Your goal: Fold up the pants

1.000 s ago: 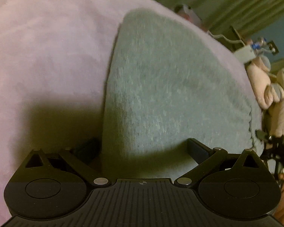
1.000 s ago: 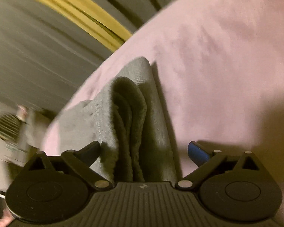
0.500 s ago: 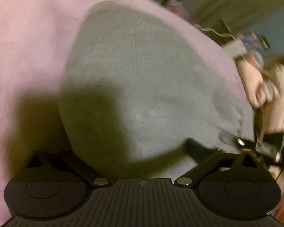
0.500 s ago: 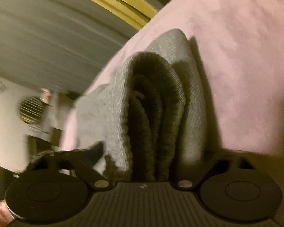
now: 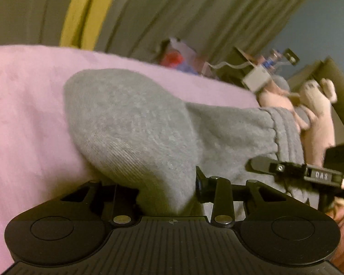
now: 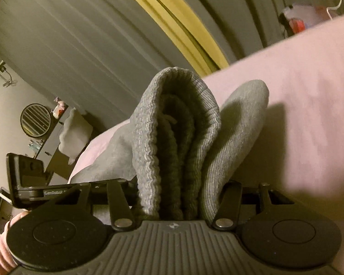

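grey ribbed knit pants [image 5: 135, 123] now sit clamped in my left gripper [image 5: 167, 190] and right gripper [image 6: 181, 197]; both jaws just closed, so i judge the fold can start off the pink fleece blanket [image 5: 23, 105].

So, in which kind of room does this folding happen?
Most likely a bedroom. The grey pants lie on a pink bedcover, long grey curtains hang behind, and soft toys sit beside the bed.

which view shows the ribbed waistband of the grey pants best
The right wrist view: the ribbed waistband stands bunched in thick layers between the jaws, filling the centre. The left wrist view shows mostly smooth grey fabric, with only a stitched band edge at the right.
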`<state>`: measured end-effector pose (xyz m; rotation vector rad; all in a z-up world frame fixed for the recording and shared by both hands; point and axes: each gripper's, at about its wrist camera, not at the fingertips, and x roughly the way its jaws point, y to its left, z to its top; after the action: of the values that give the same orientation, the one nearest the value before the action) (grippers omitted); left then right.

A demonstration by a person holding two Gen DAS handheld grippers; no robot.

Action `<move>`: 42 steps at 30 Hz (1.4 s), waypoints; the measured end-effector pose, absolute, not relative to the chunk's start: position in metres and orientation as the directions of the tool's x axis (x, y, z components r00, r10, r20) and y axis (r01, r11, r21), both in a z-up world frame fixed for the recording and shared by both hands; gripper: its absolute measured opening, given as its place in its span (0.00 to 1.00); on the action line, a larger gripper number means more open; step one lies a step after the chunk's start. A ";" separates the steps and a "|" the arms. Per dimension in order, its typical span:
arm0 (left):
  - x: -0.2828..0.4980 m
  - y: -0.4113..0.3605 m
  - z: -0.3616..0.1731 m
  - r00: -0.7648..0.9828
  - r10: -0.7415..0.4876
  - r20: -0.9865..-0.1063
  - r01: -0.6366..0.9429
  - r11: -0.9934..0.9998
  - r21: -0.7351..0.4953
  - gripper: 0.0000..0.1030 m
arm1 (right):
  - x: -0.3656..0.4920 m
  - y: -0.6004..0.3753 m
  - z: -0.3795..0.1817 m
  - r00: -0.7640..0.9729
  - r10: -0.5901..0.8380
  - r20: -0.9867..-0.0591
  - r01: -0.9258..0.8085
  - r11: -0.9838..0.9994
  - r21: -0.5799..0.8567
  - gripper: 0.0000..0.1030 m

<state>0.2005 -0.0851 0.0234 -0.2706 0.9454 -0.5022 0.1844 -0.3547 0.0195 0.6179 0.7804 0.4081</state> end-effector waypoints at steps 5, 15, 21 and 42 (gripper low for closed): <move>0.225 -0.090 0.006 0.477 -0.486 -0.733 0.180 0.870 -0.459 0.43 | 0.213 -0.369 0.010 0.636 0.493 -0.594 -0.016 0.778 0.629 0.56; 0.169 -0.081 0.004 0.585 -0.267 -0.766 0.163 0.964 -0.212 0.85 | 0.153 -0.376 0.009 0.680 0.288 -0.674 0.120 0.864 0.490 0.95; 0.170 -0.093 -0.028 0.547 -0.077 -0.834 0.120 0.993 -0.013 0.98 | 0.145 -0.376 -0.015 0.613 0.154 -0.775 0.214 0.912 0.351 0.96; 0.038 -0.125 -0.016 0.640 -0.143 -0.755 0.164 0.985 -0.048 0.98 | 0.045 -0.239 0.005 0.583 -0.060 -0.810 0.065 0.998 -0.028 0.96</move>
<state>0.0385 -0.1248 -0.0156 0.0253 0.8587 -0.1751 0.0450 -0.2395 0.0047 0.0053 0.9455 -0.0732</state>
